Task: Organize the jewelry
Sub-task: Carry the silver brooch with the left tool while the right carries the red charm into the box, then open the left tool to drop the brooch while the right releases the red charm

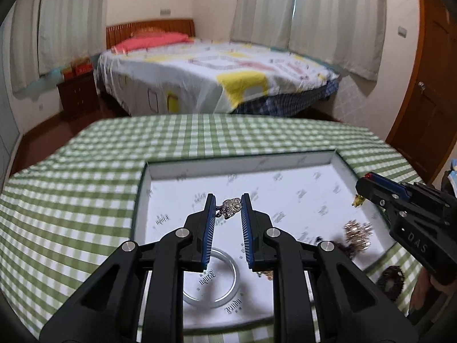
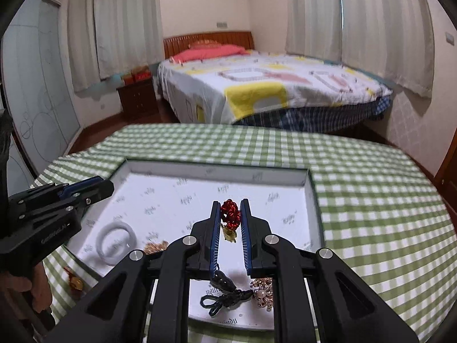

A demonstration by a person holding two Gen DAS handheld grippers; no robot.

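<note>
A shallow white box [image 1: 341, 165] lies on the green checked table. My left gripper [image 1: 228, 204] is shut on a silver rhinestone brooch [image 1: 231, 207], held above the box floor. My right gripper [image 2: 230, 214] is shut on a red beaded ornament [image 2: 230, 213] with a small gold charm [image 2: 230, 234] hanging under it; the charm also shows in the left wrist view [image 1: 357, 201]. In the box lie a white bangle [image 1: 211, 297], also in the right wrist view [image 2: 115, 243], a gold pearl brooch [image 2: 262, 291] and a black cord piece [image 2: 225, 294].
The box's far wall [image 2: 217, 168] stands low. A dark beaded bracelet [image 1: 391, 281] lies on the cloth right of the box. A red and gold trinket [image 2: 73, 281] lies on the cloth at the box's left. A bed [image 1: 217, 74] stands beyond the table.
</note>
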